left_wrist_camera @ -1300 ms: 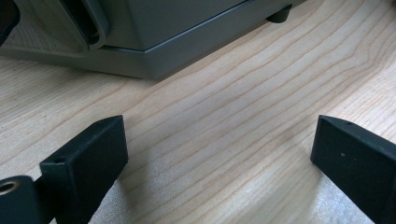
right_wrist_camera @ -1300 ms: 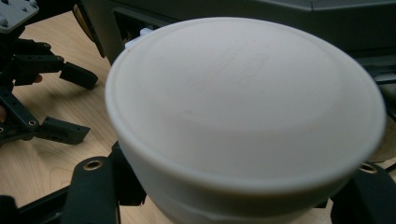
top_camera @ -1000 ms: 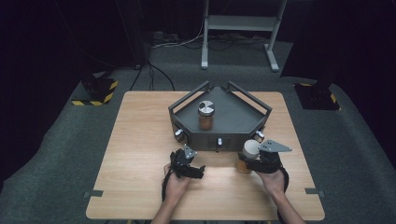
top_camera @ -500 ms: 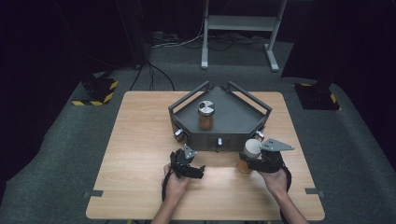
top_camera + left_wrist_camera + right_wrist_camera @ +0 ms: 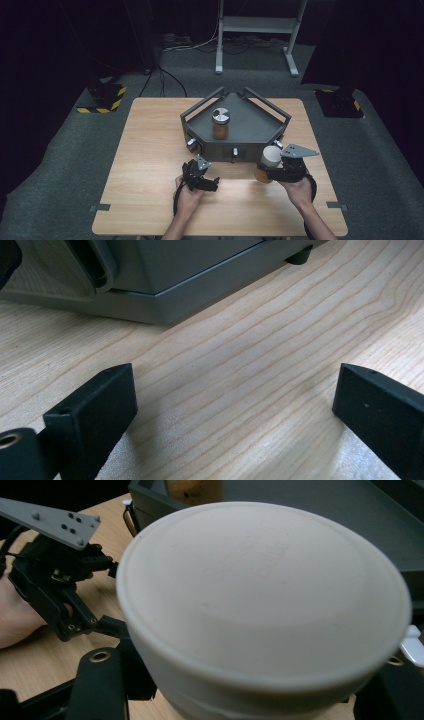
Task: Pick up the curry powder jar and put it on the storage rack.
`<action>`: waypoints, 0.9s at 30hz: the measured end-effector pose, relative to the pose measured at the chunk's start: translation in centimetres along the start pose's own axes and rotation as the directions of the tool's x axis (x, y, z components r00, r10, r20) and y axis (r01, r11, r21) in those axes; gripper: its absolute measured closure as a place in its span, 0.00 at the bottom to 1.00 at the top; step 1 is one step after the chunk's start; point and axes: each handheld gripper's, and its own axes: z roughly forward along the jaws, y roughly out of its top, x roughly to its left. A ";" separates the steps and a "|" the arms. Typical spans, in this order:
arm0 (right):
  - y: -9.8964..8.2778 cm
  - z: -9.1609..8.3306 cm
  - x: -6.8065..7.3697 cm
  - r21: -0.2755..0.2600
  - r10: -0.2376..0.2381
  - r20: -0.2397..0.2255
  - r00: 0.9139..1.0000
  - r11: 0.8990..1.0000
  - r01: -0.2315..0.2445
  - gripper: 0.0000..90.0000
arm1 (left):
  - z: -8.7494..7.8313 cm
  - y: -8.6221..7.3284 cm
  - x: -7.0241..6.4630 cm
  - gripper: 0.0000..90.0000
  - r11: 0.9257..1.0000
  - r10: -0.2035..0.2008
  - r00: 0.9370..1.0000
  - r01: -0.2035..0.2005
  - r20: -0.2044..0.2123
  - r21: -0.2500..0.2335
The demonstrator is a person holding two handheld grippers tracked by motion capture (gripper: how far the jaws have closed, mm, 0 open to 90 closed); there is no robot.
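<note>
The right hand-held gripper (image 5: 272, 170) is clamped on a jar with a cream lid (image 5: 271, 156), amber contents below. The jar stands upright, long axis vertical, at the desk's (image 5: 150, 150) near-right part — just in front of the tray's (image 5: 250, 125) front-right corner, not yet over its rim. In the right gripper view the lid (image 5: 265, 600) sits close to the camera, with the grey tray floor (image 5: 320, 510) beyond it.

A second jar with a metal lid (image 5: 220, 123) stands upright inside the tray, toward its left half.

The left hand-held gripper (image 5: 205, 181) rests low near the desk's front edge, in front of the tray's front-left corner, jaws spread wide and empty; in its own view there is bare wood between them (image 5: 230, 405).

Key relation: the tray lies straight ahead of and slightly left of the held jar, away from the person. The right hand is the nearer one — judged likely next step: lift over the front wall and set down on the free floor right of the other jar. Risk: clipping the rim.
</note>
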 end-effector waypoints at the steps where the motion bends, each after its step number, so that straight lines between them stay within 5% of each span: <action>1: 0.3 -0.2 -0.1 -0.004 0.003 -0.008 1.000 1.000 -0.003 0.40 | 0.0 0.0 0.0 0.05 1.000 0.000 1.000 0.000 0.000 0.000; 27: 6.0 -2.1 -1.7 -0.038 -0.021 -0.060 0.998 0.999 0.019 0.40 | 0.0 0.0 0.0 0.05 1.000 -0.001 1.000 0.001 0.000 0.000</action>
